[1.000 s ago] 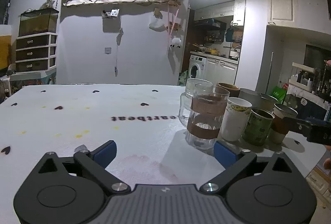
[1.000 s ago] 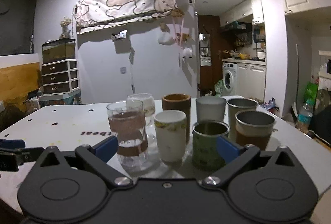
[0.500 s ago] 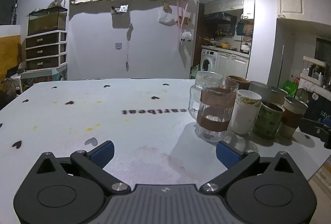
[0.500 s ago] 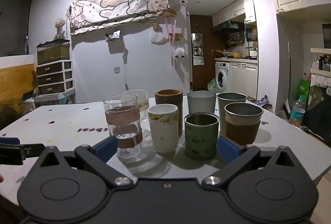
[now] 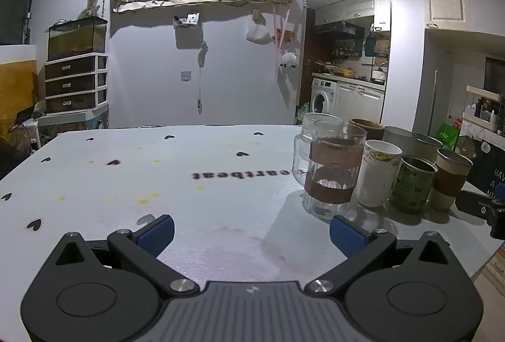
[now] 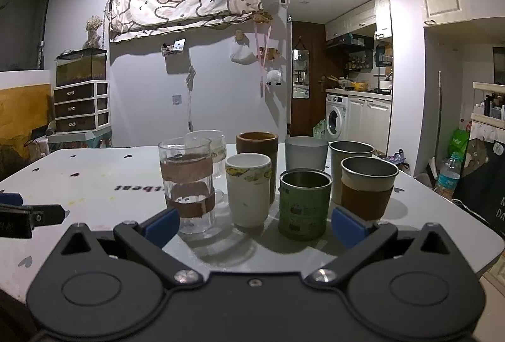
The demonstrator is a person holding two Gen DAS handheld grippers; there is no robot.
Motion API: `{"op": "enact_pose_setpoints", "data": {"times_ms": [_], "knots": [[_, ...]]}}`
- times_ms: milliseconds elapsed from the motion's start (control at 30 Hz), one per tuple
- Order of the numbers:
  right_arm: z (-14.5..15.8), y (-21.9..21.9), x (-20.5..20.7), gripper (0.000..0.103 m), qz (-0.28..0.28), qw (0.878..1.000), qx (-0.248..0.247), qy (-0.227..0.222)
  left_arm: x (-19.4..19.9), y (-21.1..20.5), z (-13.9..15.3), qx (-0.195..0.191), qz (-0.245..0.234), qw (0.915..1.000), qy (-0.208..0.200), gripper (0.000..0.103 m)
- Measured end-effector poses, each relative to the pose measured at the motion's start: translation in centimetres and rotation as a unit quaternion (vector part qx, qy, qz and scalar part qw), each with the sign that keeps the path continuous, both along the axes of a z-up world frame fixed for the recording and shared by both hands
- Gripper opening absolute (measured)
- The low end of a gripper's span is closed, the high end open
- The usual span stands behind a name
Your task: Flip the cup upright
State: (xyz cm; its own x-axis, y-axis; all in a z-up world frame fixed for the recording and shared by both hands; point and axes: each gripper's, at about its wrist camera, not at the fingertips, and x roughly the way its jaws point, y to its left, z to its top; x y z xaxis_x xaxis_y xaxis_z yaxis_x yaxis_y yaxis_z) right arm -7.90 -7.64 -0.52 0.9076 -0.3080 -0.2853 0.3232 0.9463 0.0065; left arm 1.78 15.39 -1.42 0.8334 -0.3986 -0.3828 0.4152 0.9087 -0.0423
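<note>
Looking along the left gripper (image 5: 251,230), I see its jaws spread wide and holding nothing, low over the white table (image 5: 132,184), which is bare ahead and to the left. The cluster of cups stands ahead and to the right of these jaws, the glass with the brown sleeve (image 5: 331,174) nearest, just beyond the right blue fingertip. The right gripper shows only as a dark tip at the far right edge of this view. From the right wrist view, the right gripper (image 6: 254,225) is also wide open and empty, and the cups stand directly in front of it: the glass (image 6: 187,184) at the left, then the white cup (image 6: 248,189), the green tin cup (image 6: 304,203) and a sleeved metal cup (image 6: 367,187), with more behind. All of them appear upright, long axis vertical, mouths up (I cannot find one lying or inverted), so the task seems done or the target is hidden. The right hand is nearer. The table edge is close on the right, and the cups stand tight together.
</note>
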Motion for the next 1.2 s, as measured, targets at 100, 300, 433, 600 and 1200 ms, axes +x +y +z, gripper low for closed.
{"op": "enact_pose_setpoints", "data": {"times_ms": [100,300,433,600,1200], "knots": [[-0.05,0.09,0.08,0.103,0.001,1.000,-0.001,0.002,0.02,0.00,-0.03,0.002,0.003,1.0000,0.000,0.103],[-0.11,0.17,0.07,0.103,0.002,1.000,-0.002,0.005,0.03,-0.04,-0.03,0.002,0.003,1.0000,0.000,0.103],[-0.11,0.18,0.06,0.103,0.002,1.000,-0.002,0.004,-0.02,-0.03,-0.04,0.002,0.003,1.0000,-0.001,0.103],[-0.25,0.21,0.12,0.103,0.002,1.000,-0.003,0.005,-0.04,-0.12,-0.14,0.003,0.003,1.0000,-0.002,0.103],[-0.21,0.24,0.09,0.103,0.002,1.000,-0.003,0.005,-0.04,-0.17,-0.13,0.003,0.003,1.0000,-0.001,0.103]]}}
